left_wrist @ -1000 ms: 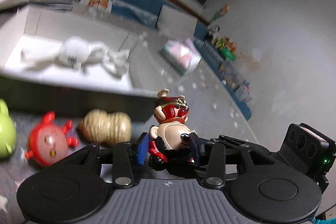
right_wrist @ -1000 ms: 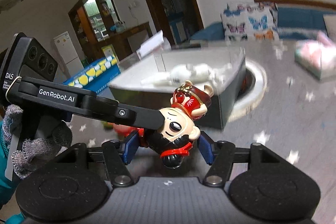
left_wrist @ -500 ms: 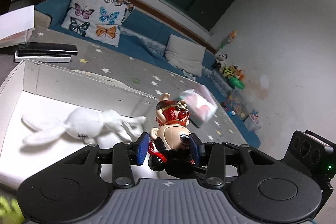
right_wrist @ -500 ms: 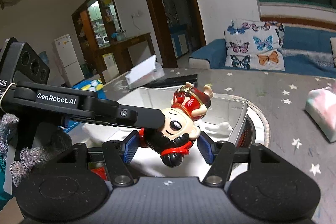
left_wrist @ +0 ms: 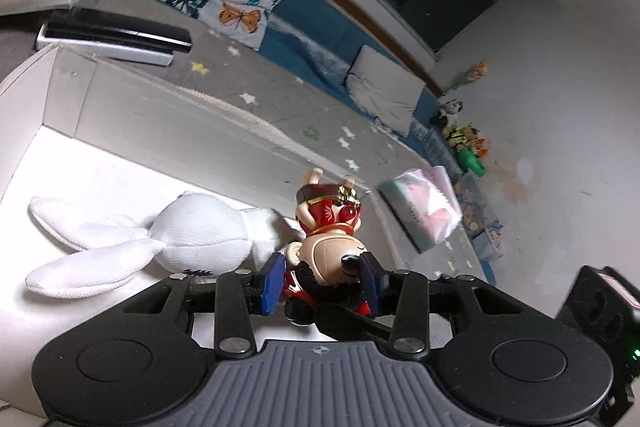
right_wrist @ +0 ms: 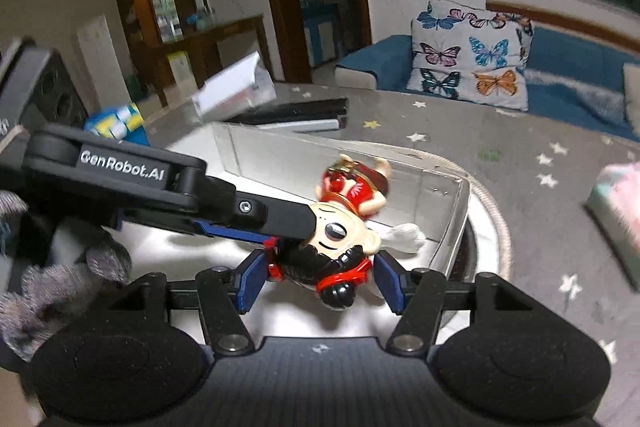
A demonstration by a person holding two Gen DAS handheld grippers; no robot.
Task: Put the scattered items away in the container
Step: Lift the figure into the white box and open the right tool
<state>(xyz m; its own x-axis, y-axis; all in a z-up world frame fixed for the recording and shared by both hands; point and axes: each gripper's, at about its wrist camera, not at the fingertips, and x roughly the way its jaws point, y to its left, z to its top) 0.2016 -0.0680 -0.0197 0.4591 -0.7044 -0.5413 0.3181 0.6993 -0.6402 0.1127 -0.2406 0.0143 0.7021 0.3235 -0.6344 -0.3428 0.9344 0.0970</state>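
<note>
A monkey figurine (left_wrist: 328, 223) with a red cap and a cream face hangs over the open white box (left_wrist: 160, 115). My left gripper (left_wrist: 322, 281) has its blue pads on either side of the face; the jaws are closing on it. In the right wrist view the same figurine (right_wrist: 352, 187) lies tilted between the pads of my right gripper (right_wrist: 320, 283), whose jaws are also closing, pads against its red collar. A black finger (right_wrist: 224, 203) of the left gripper reaches in from the left onto its head. A white plush rabbit (left_wrist: 200, 231) lies inside the box.
A flat black-and-white case (left_wrist: 116, 35) lies behind the box, on grey star-patterned carpet. Right of the box lies a pink-and-green packet (left_wrist: 424, 211). A butterfly cushion (right_wrist: 468, 55) leans on the blue sofa. A grey-gloved hand (right_wrist: 60, 287) holds the left gripper. A round mat (right_wrist: 496, 219) sits under the box.
Both grippers carried the figurine from in front of the box to above its inside. The green, red and peanut-shaped toys on the floor have left the left wrist view.
</note>
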